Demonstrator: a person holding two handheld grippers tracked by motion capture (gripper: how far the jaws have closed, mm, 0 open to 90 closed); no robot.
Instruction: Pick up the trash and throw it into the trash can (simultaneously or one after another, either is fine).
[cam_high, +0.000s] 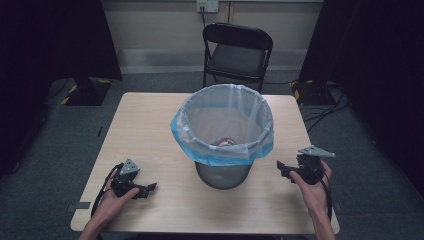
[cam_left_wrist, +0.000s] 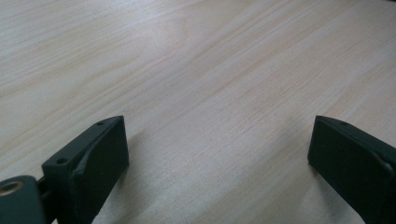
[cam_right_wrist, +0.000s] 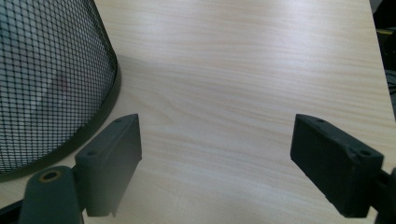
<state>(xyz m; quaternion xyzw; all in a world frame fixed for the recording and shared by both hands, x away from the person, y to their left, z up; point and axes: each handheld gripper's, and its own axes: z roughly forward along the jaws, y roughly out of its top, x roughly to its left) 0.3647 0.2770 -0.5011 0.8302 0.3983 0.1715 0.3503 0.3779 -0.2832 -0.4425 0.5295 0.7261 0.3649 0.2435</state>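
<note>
While the mesh wastebasket (cam_high: 223, 172) stood at the middle of the wooden table (cam_high: 150, 125), it was lined with a pale blue bag (cam_high: 220, 150) folded over its rim, and a small reddish and white item (cam_high: 226, 142), too indistinct to be named, was seen at the bottom. Well apart to its left, the left gripper (cam_high: 150, 189) was held wide over bare wood. Near its base, the right gripper (cam_right_wrist: 215, 154) was likewise spread wide and empty.

black wire-mesh bin (cam_right_wrist: 46, 84), pale wood-grain table (cam_right_wrist: 243, 70)
</note>
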